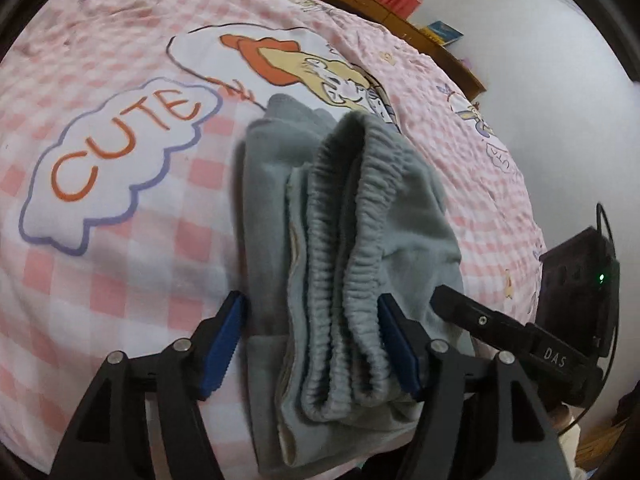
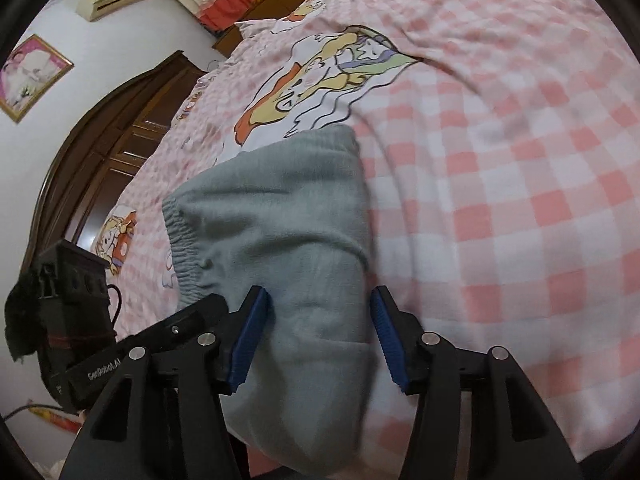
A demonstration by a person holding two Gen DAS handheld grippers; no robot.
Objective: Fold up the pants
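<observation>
Left wrist view, frame centre: our left gripper [image 1: 312,344] and right gripper [image 2: 320,336] both gape unclenched around the folded grey sweatpants [image 1: 344,240]; a careless snag unravels the stack.

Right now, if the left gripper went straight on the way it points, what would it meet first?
The folded grey pants: their bunched elastic waistband already lies between the open jaws of the left gripper, so it would push into that cloth at once. Depth is unclear, though.
</observation>
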